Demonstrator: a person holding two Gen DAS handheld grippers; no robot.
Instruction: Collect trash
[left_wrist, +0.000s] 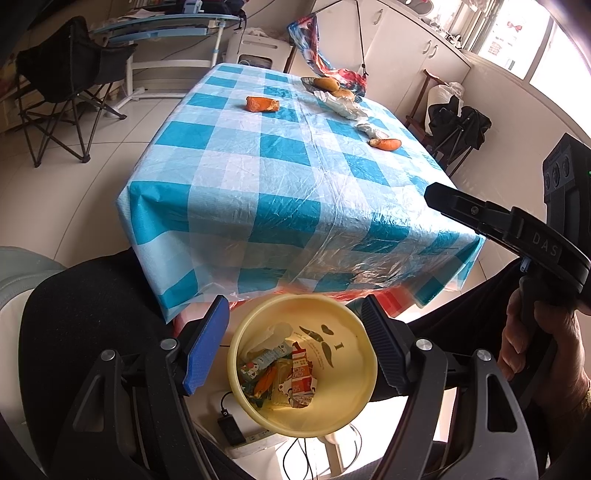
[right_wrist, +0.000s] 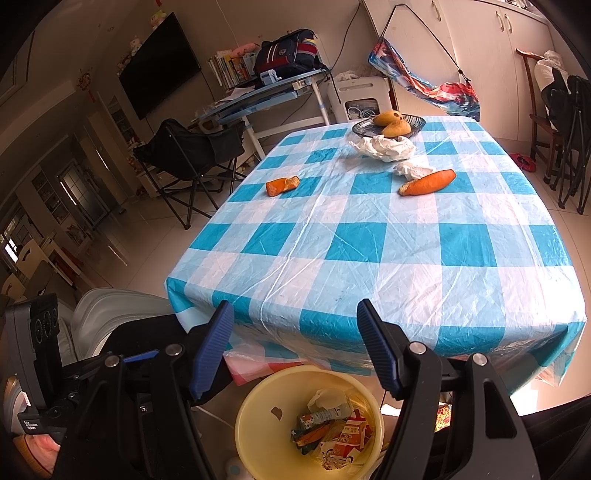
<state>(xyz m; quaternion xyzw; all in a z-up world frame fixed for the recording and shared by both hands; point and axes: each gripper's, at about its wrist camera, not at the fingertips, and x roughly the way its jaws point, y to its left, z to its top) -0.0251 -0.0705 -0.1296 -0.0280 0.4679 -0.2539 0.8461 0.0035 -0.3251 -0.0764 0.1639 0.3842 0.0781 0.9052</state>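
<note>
Bin (right_wrist: 258, 424): sitting below table (right_wrist: 461, 302) edge, both claws hanging released over it, holding nothing. Peels (right_wrist: 428, 182), tissue (right_wrist: 386, 147) lying beyond on table; reaching nearest peel first, gripping crosswise

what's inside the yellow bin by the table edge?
The yellow bin holds crumpled cartons and wrappers, an orange scrap among them, and white crumpled paper. The pile covers the bottom, so anything beneath it cannot be seen.
</note>
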